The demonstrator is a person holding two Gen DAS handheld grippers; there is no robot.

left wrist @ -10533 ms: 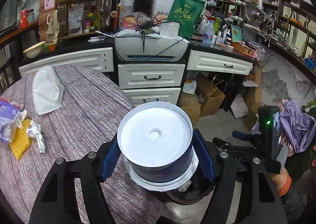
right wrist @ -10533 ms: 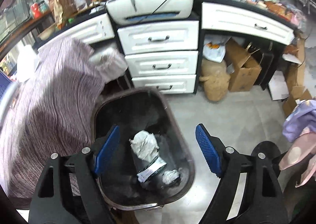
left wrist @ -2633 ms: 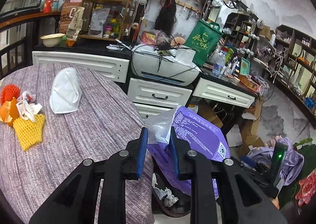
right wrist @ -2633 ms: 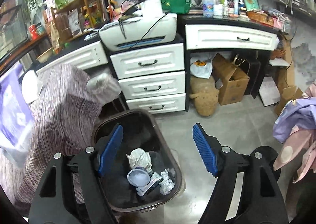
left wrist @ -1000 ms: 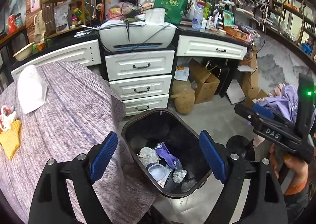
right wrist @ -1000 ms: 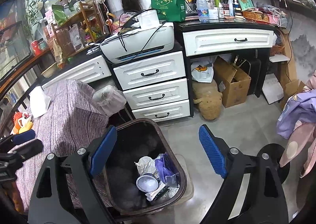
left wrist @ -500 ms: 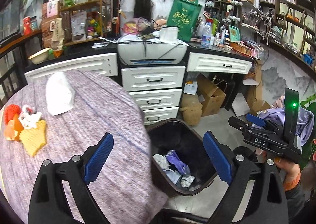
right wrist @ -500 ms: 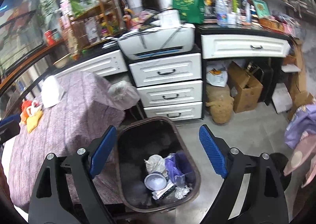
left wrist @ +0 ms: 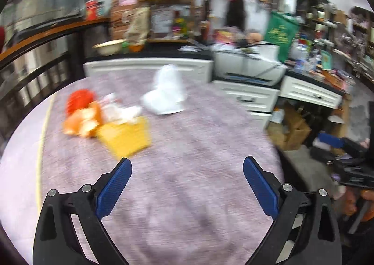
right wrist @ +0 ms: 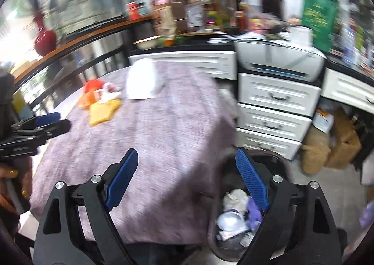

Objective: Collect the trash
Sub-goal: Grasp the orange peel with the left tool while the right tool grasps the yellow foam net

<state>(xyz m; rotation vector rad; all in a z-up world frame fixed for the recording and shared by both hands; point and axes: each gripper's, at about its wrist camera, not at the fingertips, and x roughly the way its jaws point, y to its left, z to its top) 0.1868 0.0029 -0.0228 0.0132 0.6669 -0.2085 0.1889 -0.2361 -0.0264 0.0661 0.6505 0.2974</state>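
Left wrist: left gripper (left wrist: 187, 166) tilted over table (left wrist: 198, 143)

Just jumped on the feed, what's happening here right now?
A person is clearing trash off a cloth-covered table with a gripper in each hand. Neither holds anything: the left gripper, jaws opening, and the open right gripper both hang over the table. Left on the table are a yellow foam net, orange and red scraps, crumpled white wrappers and a white mask. The bin beside the table holds crumpled paper and a purple bag.
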